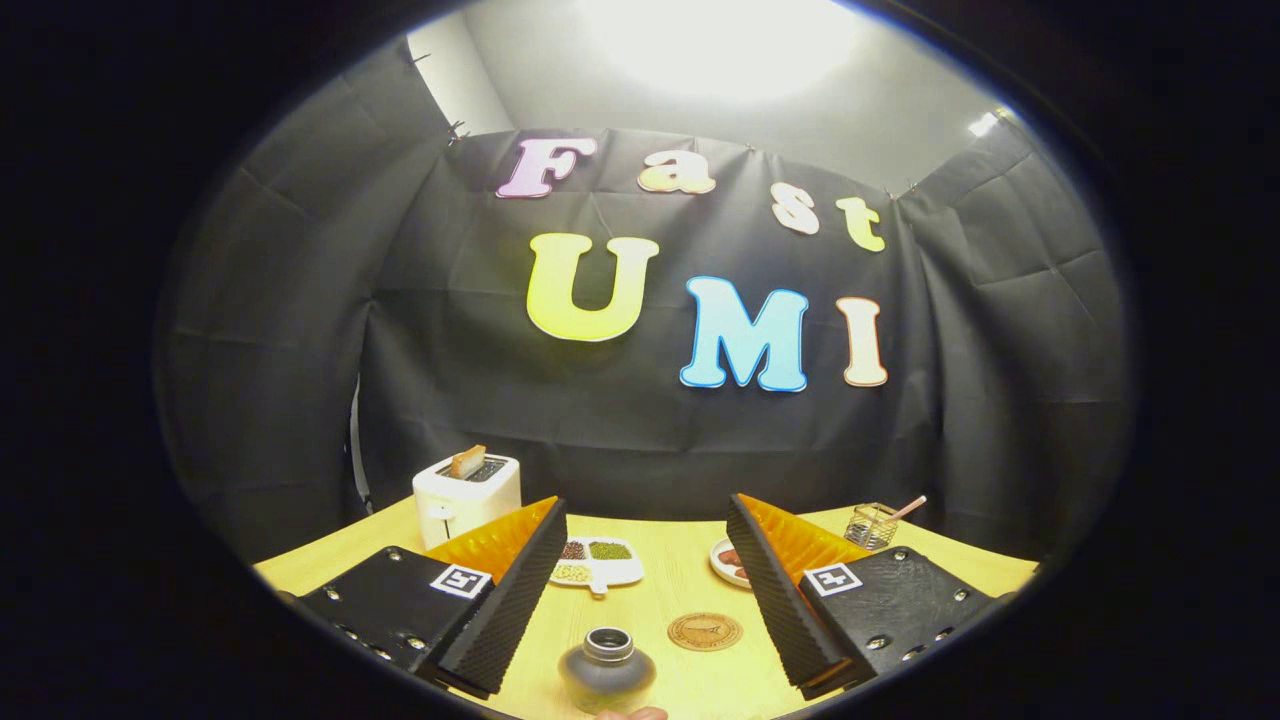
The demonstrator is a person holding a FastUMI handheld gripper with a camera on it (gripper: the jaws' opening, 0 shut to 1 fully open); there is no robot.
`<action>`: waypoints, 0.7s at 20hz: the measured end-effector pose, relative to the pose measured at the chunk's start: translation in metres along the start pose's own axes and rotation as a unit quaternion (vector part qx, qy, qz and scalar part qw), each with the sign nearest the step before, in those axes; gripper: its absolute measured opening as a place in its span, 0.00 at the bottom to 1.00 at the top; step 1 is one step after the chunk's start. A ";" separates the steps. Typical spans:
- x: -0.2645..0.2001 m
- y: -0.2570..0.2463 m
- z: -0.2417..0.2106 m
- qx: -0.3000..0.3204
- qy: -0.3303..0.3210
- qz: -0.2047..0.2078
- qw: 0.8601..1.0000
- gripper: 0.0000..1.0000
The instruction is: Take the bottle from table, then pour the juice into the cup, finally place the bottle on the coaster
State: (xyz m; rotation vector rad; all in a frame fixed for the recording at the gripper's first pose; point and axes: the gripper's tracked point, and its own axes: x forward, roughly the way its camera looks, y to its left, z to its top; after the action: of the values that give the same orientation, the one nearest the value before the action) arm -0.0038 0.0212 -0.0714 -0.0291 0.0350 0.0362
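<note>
A small dark grey bottle [606, 668] with a silver neck stands upright on the wooden table [660, 600], low between my two fingers and closer to the left one. My gripper [645, 600] is open, its fingers spread wide and touching nothing. A round cork coaster [704, 631] lies flat just right of the bottle, between the fingers. A glass cup [870, 525] with a stick leaning in it stands at the back right, beyond the right finger.
A white toaster [466, 497] with a slice of bread in it stands at the back left. A white divided dish [596, 563] of beans and grains lies beyond the bottle. A small plate [729, 561] peeks out beside the right finger. A fingertip [632, 713] shows below the bottle.
</note>
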 end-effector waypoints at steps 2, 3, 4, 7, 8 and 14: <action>-0.002 0.006 -0.016 0.006 0.002 0.012 1.000 0.98; -0.003 0.009 -0.028 0.010 0.004 0.017 1.000 0.98; -0.005 0.012 -0.037 0.013 0.006 0.023 1.000 0.98; -0.005 0.015 -0.070 0.005 0.019 0.033 0.999 0.98; -0.005 0.012 -0.082 -0.005 0.023 0.027 0.999 0.98; 0.001 0.021 -0.125 -0.021 0.044 0.043 0.998 0.99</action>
State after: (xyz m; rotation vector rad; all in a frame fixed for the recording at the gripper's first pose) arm -0.0080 0.0386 -0.1968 -0.0704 0.1226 0.1215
